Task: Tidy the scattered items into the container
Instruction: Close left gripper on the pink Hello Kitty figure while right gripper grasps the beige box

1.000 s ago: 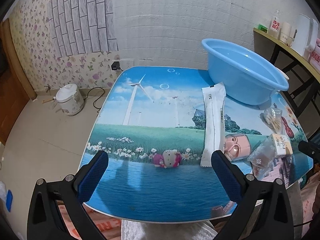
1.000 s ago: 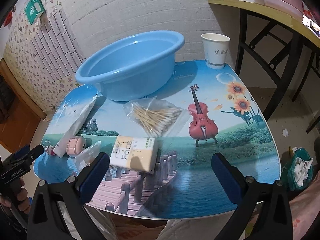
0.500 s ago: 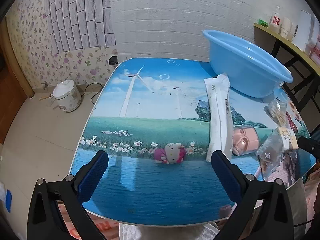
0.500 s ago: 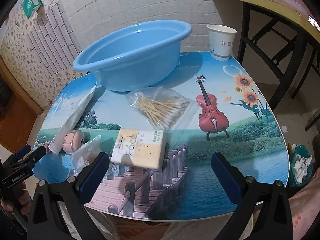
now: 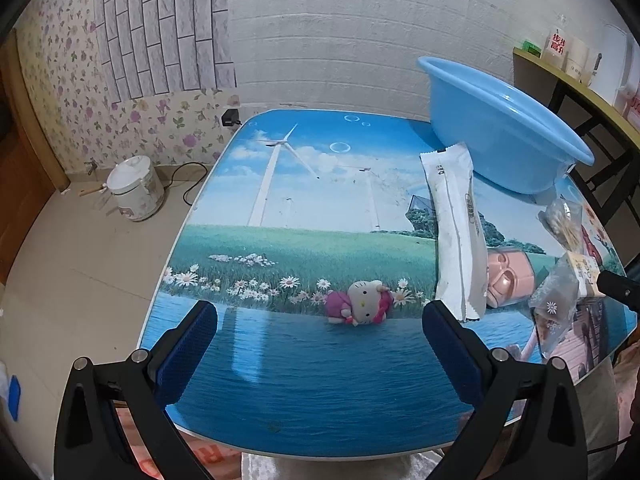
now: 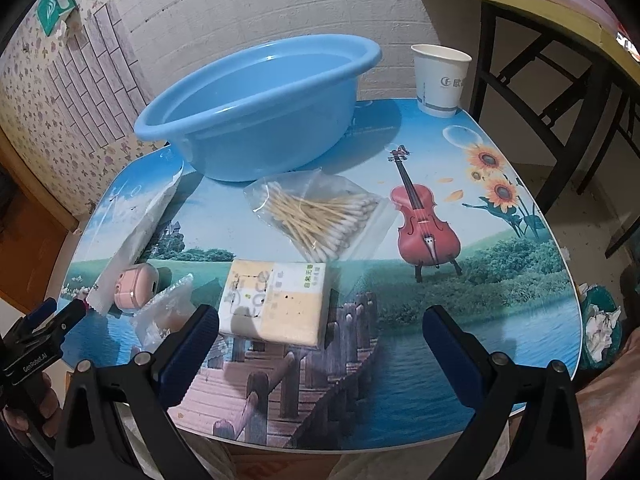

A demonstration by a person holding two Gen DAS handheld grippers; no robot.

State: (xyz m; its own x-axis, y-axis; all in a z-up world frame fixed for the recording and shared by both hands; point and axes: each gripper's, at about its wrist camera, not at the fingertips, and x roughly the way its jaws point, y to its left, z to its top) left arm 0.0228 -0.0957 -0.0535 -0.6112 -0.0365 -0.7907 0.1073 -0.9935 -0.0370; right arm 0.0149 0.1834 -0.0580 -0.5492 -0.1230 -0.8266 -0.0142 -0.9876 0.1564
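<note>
A blue basin (image 6: 256, 104) stands at the back of the picture-printed table (image 5: 312, 380); it also shows in the left wrist view (image 5: 500, 132). My left gripper (image 5: 320, 344) is open and empty, just short of a small Hello Kitty plush (image 5: 360, 304). A long white packet (image 5: 456, 228), a pink case (image 5: 508, 276) and a clear bag (image 5: 556, 300) lie to its right. My right gripper (image 6: 320, 344) is open and empty, close to a tissue pack (image 6: 276, 300). A bag of cotton swabs (image 6: 316, 216) lies behind the pack.
A paper cup (image 6: 440, 76) stands at the table's back right corner. A rice cooker (image 5: 136, 188) sits on the floor to the left. A yellow shelf on a black frame (image 6: 536, 28) stands to the right. A bin (image 6: 600, 328) sits beside the table.
Both grippers have moved forward over the table. The plush sits closer to the left gripper, and the tissue pack closer to the right gripper. Both stay open.
</note>
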